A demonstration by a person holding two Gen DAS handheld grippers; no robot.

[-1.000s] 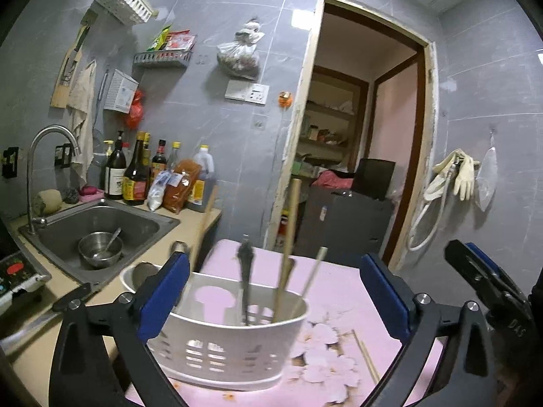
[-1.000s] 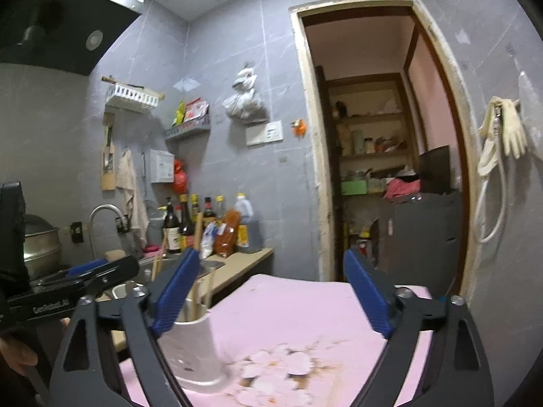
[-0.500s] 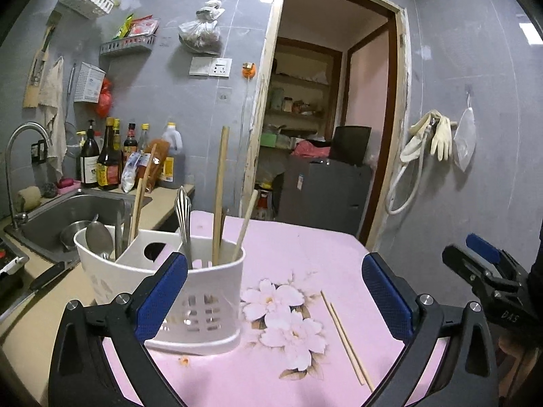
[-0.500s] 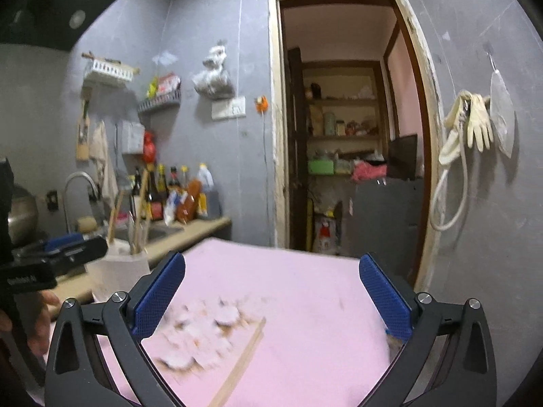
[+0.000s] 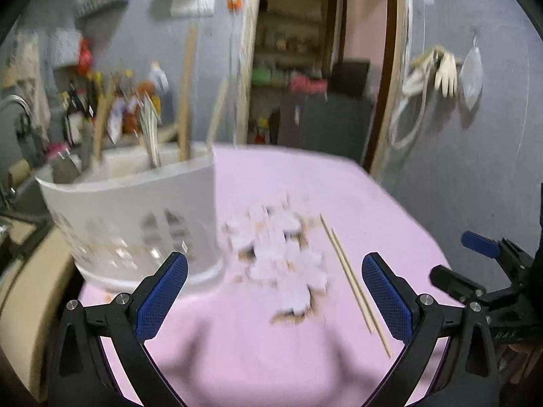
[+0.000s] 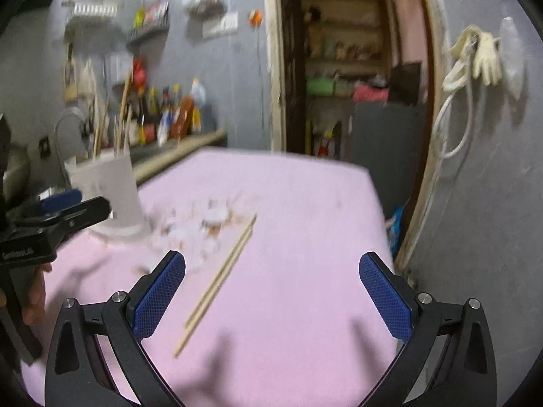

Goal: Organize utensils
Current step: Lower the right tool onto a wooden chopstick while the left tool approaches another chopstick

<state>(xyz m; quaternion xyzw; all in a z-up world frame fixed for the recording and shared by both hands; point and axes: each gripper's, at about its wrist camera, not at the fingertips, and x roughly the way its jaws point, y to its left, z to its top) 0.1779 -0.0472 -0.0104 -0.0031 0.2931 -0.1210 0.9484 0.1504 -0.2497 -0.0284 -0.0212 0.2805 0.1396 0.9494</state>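
Both cameras have dropped and swung toward the table since half a second ago, so the pair of chopsticks now lies much nearer the right gripper, just ahead of its left finger, and the white utensil holder fills more of the left wrist view. That left gripper hovers above the pink tablecloth with its jaws spread wide and nothing between them; the holder stands just beyond its left finger, on the cloth's left edge, with several wooden sticks and a metal utensil standing upright inside, though blur hides their detail. The right gripper is likewise wide open and empty. The two chopsticks lie flat and side by side on the cloth, touching or nearly so, just to the right of the flower print; in the left wrist view they run diagonally from the print toward the inner side of the left gripper's right finger. From the right wrist view the holder sits well apart from the chopsticks, at the far left of the table, partly behind the left gripper's finger. Both views are motion-blurred
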